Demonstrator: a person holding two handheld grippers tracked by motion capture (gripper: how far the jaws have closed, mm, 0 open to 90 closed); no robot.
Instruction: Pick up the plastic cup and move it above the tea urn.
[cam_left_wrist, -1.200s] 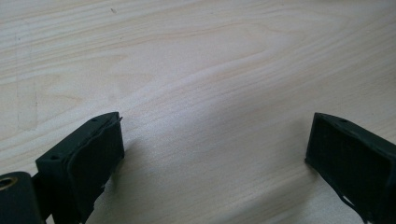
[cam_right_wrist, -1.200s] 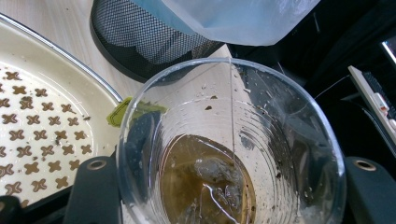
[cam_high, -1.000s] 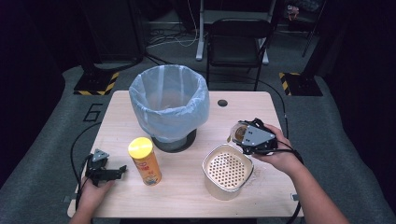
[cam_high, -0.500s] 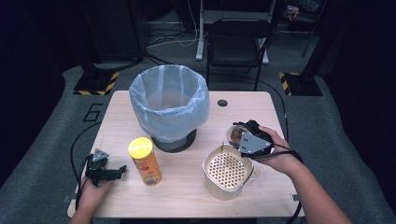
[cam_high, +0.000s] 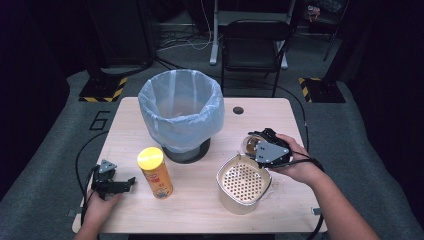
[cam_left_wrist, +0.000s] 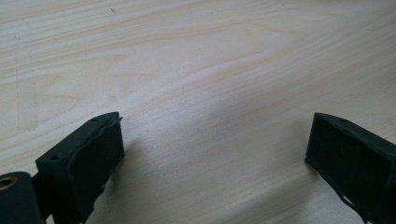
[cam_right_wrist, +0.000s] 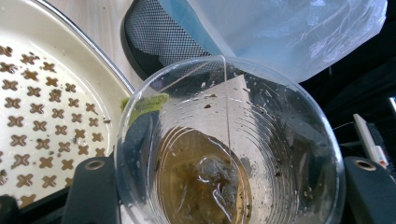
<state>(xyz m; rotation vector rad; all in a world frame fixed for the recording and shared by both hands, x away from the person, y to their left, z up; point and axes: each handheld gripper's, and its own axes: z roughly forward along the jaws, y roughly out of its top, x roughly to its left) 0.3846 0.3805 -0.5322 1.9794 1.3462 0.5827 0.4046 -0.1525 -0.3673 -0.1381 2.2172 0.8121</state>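
Right claw (cam_high: 257, 146) is gripping a clear plastic cup (cam_right_wrist: 229, 144) beside the perforated strainer pot (cam_high: 243, 183), its own view showing me a soaked tea bag (cam_right_wrist: 205, 184) inside, while my left claw (cam_left_wrist: 215, 154) is resting spread and empty on the bench (cam_high: 200, 200).

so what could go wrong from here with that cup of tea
The right gripper holds a clear plastic cup with brown liquid and a tea bag in it, at the rim of the perforated strainer pot.

1. The cup is thin plastic, so it could buckle or slip and spill onto the table.
2. When tipped, liquid might miss the pot's rim.
3. The tea bag's string and tag hang at the lip, so the bag could drop out suddenly and splash.
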